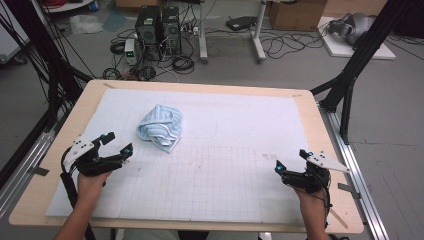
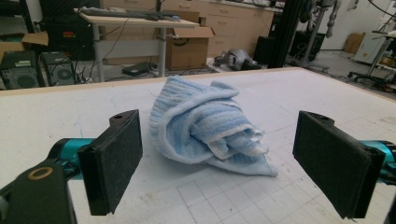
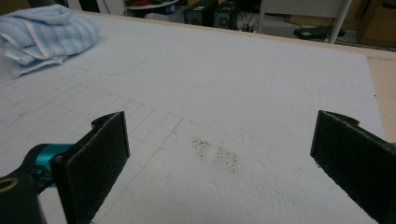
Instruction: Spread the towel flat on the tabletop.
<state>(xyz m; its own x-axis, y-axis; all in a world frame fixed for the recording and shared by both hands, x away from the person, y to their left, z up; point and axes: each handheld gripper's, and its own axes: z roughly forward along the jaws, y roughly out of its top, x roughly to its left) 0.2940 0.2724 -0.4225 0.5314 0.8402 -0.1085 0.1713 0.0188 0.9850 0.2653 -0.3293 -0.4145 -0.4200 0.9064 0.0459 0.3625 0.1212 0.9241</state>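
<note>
Crumpled light-blue striped terry towel [image 1: 160, 128] lies on the white gridded mat [image 1: 225, 190], left of centre. Left gripper [image 1: 118, 143] near it, right gripper [image 1: 290, 159] well apart (both spread wide, grasping nothing).

1. The crumpled towel [image 1: 160, 128] lies on the white mat [image 1: 240, 125], the one obstacle, just ahead of the left gripper [image 1: 118, 142].
2. Bare mat stretches between the towel and the right gripper [image 1: 291, 160], well apart.

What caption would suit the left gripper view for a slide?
Open left claw faces a crumpled blue towel lying on the white table mat.
</note>
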